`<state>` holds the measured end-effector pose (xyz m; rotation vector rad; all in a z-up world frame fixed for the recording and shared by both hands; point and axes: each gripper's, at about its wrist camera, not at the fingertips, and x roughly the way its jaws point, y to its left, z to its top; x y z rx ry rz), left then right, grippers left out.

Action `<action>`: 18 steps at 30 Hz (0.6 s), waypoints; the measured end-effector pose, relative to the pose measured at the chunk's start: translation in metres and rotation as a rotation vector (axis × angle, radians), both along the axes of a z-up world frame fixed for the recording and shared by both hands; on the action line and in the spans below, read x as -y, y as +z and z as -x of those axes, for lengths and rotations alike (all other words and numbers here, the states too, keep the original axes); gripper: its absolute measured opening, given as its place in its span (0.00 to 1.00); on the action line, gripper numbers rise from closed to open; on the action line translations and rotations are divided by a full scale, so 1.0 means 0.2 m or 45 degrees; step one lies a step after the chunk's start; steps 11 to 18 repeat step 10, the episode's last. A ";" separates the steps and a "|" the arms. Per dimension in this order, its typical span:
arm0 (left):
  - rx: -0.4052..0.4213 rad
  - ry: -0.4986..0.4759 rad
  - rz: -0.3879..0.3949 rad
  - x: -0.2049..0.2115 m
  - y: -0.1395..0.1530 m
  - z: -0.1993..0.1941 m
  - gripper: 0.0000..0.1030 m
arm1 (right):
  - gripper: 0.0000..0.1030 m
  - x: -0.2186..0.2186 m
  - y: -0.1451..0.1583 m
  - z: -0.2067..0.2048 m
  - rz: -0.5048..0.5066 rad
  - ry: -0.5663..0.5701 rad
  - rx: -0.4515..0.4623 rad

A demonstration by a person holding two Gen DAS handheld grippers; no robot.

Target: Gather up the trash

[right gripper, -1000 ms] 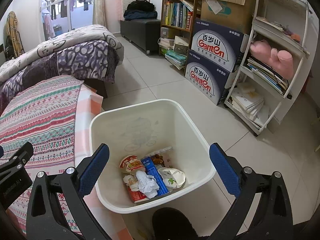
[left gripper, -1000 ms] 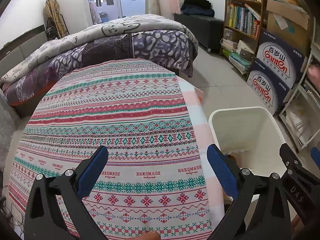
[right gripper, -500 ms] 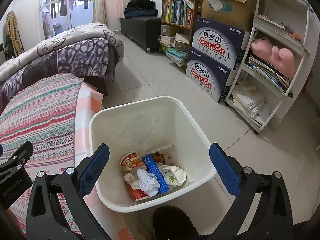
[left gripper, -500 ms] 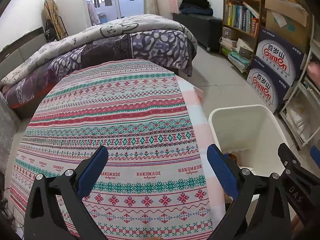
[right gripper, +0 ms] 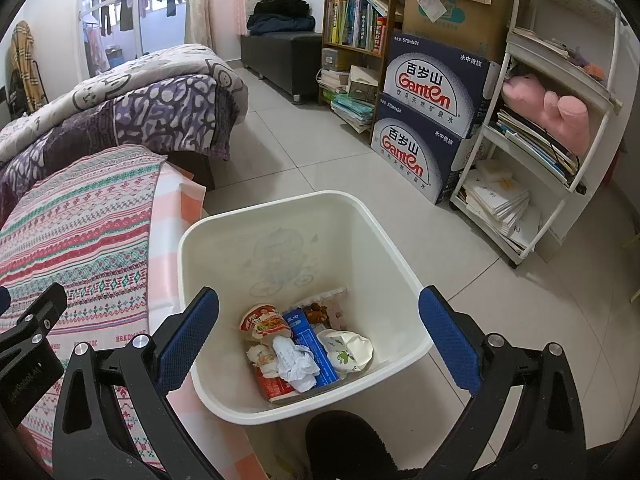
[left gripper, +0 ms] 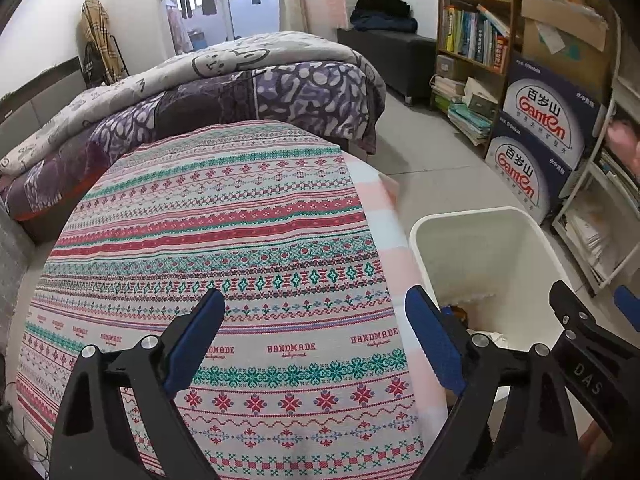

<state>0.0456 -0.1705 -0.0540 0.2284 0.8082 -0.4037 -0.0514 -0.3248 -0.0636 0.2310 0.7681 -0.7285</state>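
A white plastic bin (right gripper: 280, 248) stands on the floor beside the table; it also shows in the left wrist view (left gripper: 492, 248). Inside lie a noodle cup (right gripper: 262, 320), a blue carton (right gripper: 310, 344), crumpled white paper (right gripper: 294, 364) and a crushed white wrapper (right gripper: 346, 350). My right gripper (right gripper: 318, 340) is open and empty above the bin. My left gripper (left gripper: 316, 336) is open and empty above the patterned tablecloth (left gripper: 224, 216), near the table's right edge. No trash shows on the cloth.
A bed with a purple quilt (left gripper: 240, 80) stands behind the table. Blue Ganten boxes (right gripper: 432, 120), a bookshelf (right gripper: 356, 8) and a white rack with a pink plush (right gripper: 548, 108) line the right wall. A black slipper (right gripper: 344, 444) is below the bin.
Both views shifted slightly; the bin sits a little nearer and lower in the right wrist view. Both grippers stayed open and empty.
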 end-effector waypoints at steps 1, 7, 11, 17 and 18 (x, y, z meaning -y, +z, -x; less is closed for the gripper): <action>0.001 0.000 0.000 0.00 0.00 0.00 0.86 | 0.93 0.00 0.00 0.00 0.000 0.001 0.000; -0.018 0.002 -0.005 0.00 0.00 0.00 0.87 | 0.93 0.00 0.00 0.00 0.001 0.000 0.002; -0.017 0.013 -0.007 -0.01 0.00 0.00 0.89 | 0.93 0.00 0.00 0.00 0.001 0.001 0.001; -0.017 0.013 -0.007 -0.01 0.00 0.00 0.89 | 0.93 0.00 0.00 0.00 0.001 0.001 0.001; -0.017 0.013 -0.007 -0.01 0.00 0.00 0.89 | 0.93 0.00 0.00 0.00 0.001 0.001 0.001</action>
